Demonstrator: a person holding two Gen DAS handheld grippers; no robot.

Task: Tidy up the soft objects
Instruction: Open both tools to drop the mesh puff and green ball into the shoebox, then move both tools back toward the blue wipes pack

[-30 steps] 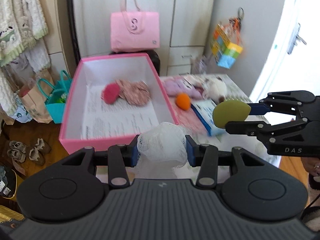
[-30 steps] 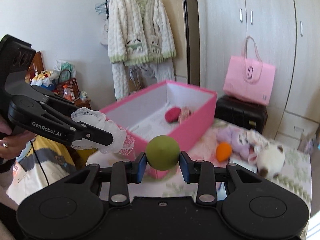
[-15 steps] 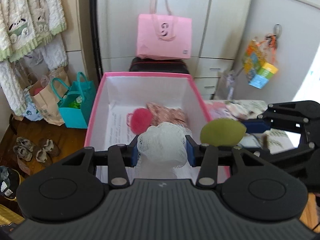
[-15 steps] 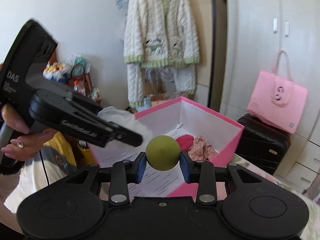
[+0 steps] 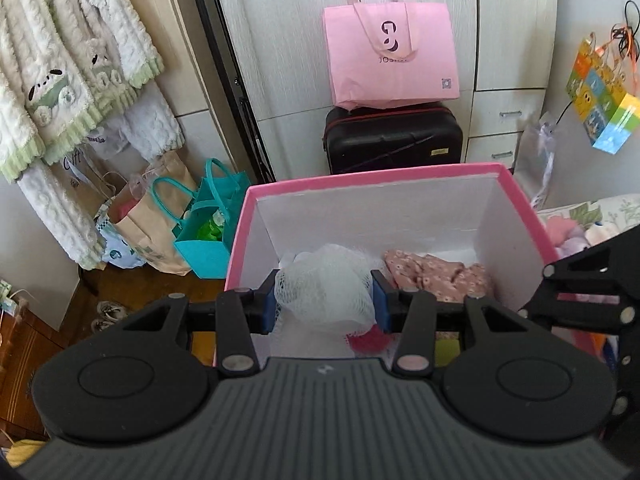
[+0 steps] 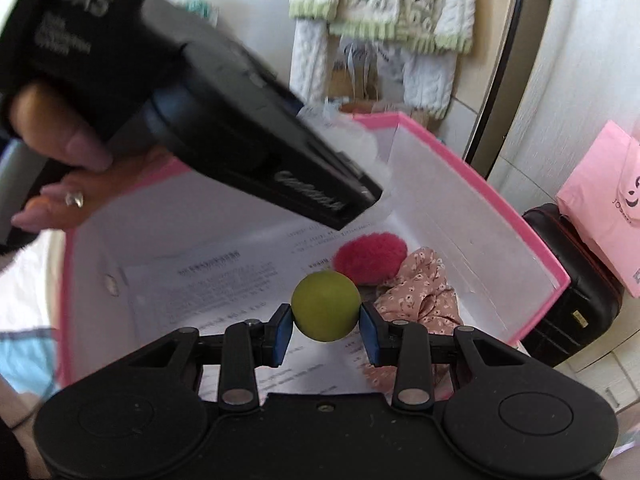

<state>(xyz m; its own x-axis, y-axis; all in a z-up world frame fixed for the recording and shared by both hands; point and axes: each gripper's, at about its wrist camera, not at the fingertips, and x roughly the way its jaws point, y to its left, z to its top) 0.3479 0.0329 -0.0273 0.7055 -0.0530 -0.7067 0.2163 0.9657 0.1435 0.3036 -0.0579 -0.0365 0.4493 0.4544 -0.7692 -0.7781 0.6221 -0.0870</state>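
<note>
My left gripper is shut on a white mesh puff and holds it above the pink box. My right gripper is shut on an olive-green ball, also above the box. Inside the box lie a red fuzzy pad and a pink floral cloth on printed paper. The left gripper's body crosses the right wrist view, with the white puff partly hidden behind it.
Behind the box stand a black suitcase with a pink tote bag on it. Teal and paper bags stand on the floor at the left. A fluffy cardigan hangs there. Plush items lie at the right.
Both grippers have moved forward and over the pink box with their loads still held. The green ball now hangs low above the box's paper lining.
</note>
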